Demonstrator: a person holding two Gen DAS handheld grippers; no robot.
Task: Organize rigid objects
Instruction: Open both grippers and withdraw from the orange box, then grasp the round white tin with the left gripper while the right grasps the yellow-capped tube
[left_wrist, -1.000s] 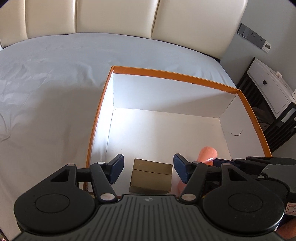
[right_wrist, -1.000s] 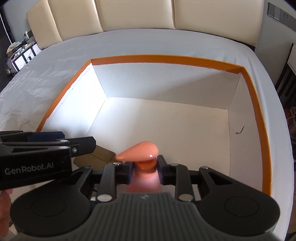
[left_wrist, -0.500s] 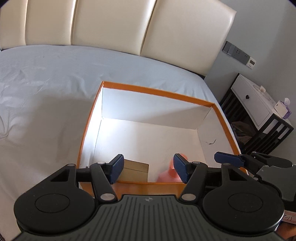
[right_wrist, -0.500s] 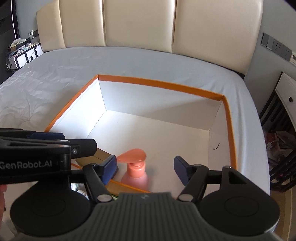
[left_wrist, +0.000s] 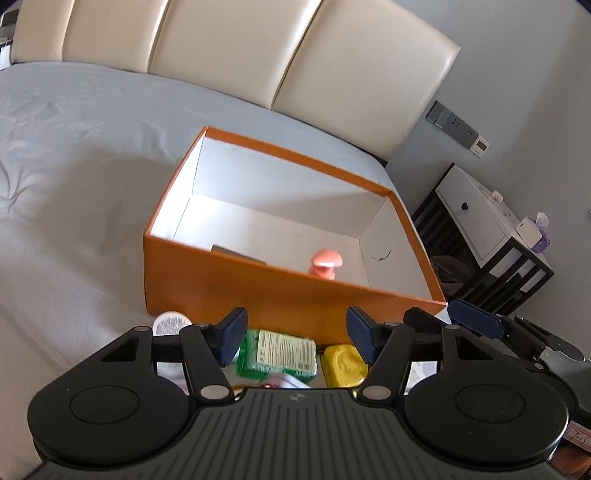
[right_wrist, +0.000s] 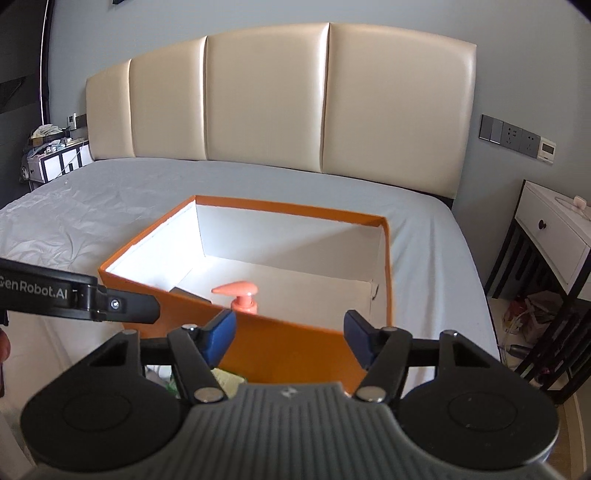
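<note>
Just in front of the left gripper (left_wrist: 295, 338), a small heap of loose things is waiting on the bed sheet (left_wrist: 74, 221) — a green packet (left_wrist: 277, 356) with a printed label, a yellow piece (left_wrist: 343, 363) beside it, and a white round lid (left_wrist: 170, 322) off to the left. The left gripper's jaws are standing wide apart with nothing between them, hanging right above the green packet. The right gripper (right_wrist: 288, 336) is likewise spread wide and carrying nothing, sitting near the front wall of the orange box (right_wrist: 288, 347); only a sliver of green is showing under it in its own view.

Past the heap, the orange box is lying on the sheet, touching or just beside the loose items. Inside it, near the front wall, a coral pump bottle (right_wrist: 242, 301) is standing upright, and a brown carton (left_wrist: 238, 254) is resting to its left, mostly hidden by the wall. The rest of the white floor is showing bare.

So the job is looking partly done — two things are boxed, at least three are remaining outside, and the green packet seems the likeliest next pick.
</note>
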